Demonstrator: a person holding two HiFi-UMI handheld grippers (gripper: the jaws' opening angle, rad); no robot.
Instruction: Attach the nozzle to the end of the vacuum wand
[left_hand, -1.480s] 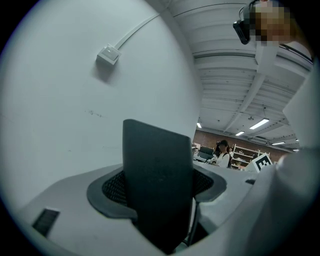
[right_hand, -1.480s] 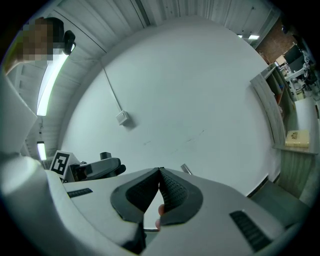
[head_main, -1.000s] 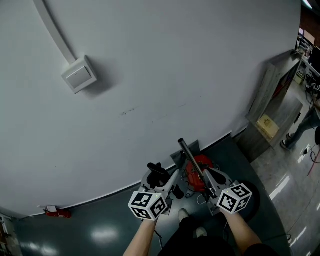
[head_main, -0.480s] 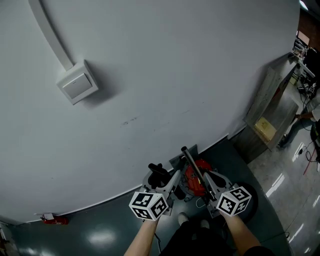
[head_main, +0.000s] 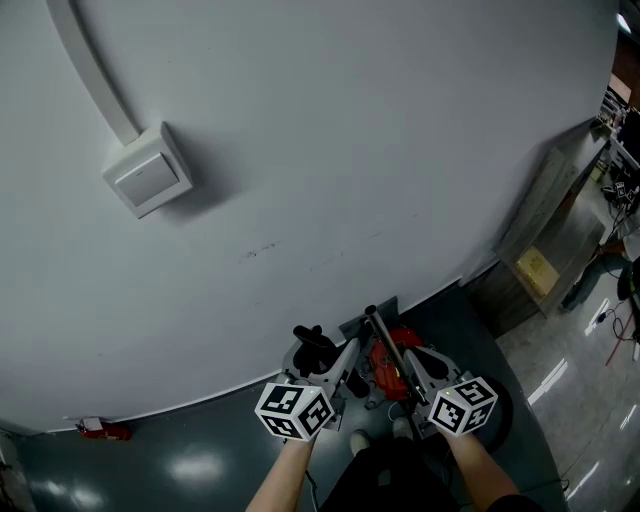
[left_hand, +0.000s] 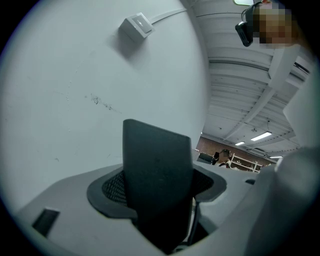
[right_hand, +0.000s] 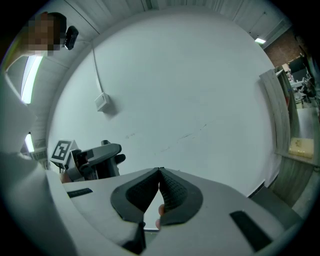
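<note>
**Nozzle gripped beside the wand's free end, joint not yet made**

The nozzle (left_hand: 157, 185), a dark, flat-sided piece, is pinched in the left claw (head_main: 322, 358). The jaws are closed on its lower part, so its upper part stands clear above them. This low grip is judged to leave the mating end free.

The nozzle is held just to the left of the vacuum wand (head_main: 380, 335), near the wand's upper end but apart from it. The wand is seen as a dark tube rising at a slant out of the red vacuum body (head_main: 404, 340). Its open end is turned up toward the white wall (head_main: 350, 150), which is judged to keep that end within reach of the nozzle.

The right claw (right_hand: 160, 171) is placed just to the right of the wand. Its jaws are pressed together at the tips, and no tube is seen between them in the right gripper view. Whether the wand is steadied by the side of this claw cannot be told from the head view.

For the fit, the nozzle's free end would have to be lined up with the wand's axis and pushed straight along it. A skewed approach is likely to jam. An unsteadied wand may also be pushed aside.
</note>
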